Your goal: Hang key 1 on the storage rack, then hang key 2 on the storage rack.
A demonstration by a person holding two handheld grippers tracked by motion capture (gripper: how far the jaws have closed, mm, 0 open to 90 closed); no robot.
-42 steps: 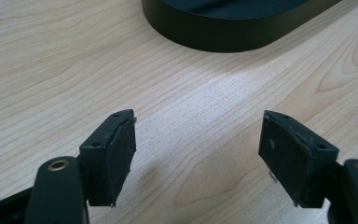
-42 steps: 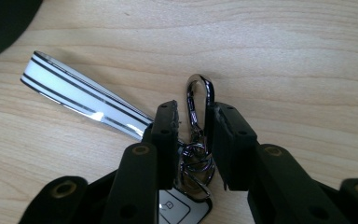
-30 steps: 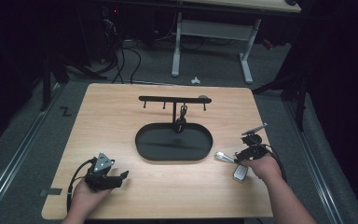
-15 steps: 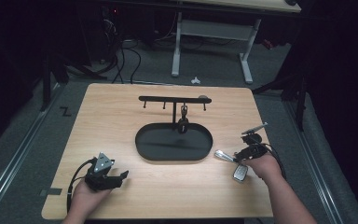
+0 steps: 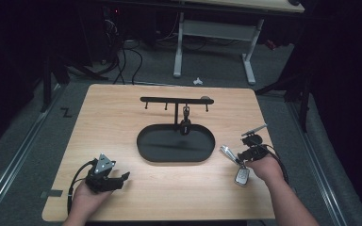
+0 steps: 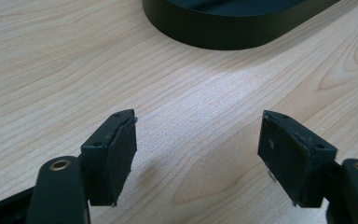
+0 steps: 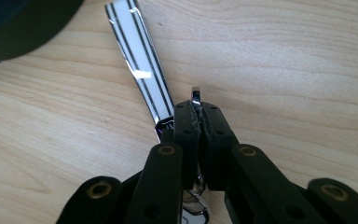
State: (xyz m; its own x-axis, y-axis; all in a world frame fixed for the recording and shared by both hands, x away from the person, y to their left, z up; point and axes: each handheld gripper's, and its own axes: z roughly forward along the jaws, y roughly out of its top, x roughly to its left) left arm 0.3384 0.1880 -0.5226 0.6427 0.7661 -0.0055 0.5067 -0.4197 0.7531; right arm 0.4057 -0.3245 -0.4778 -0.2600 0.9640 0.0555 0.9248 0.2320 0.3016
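Note:
My right gripper (image 5: 243,156) (image 7: 199,114) rests low on the table's right side, shut on a metal key ring (image 7: 196,95). Its jaws have just been closing on that ring. From the ring a white strap with black stripes (image 7: 140,60) (image 5: 227,153) lies toward the tray, and a grey key fob (image 5: 242,176) lies in front of the hand. A black oval tray (image 5: 146,146) carries a post with a hook bar (image 5: 174,100), and one dark item (image 5: 185,123) hangs from a hook. My left gripper (image 5: 122,178) (image 6: 198,149) sits at the front left, open, with bare wood between its jaws.
The wooden table (image 5: 118,117) ends close behind the hook bar and just in front of both hands. The tray's wall (image 6: 233,28) lies ahead of the left gripper. Past the table stand a white desk frame (image 5: 217,33) and floor cables (image 5: 122,56).

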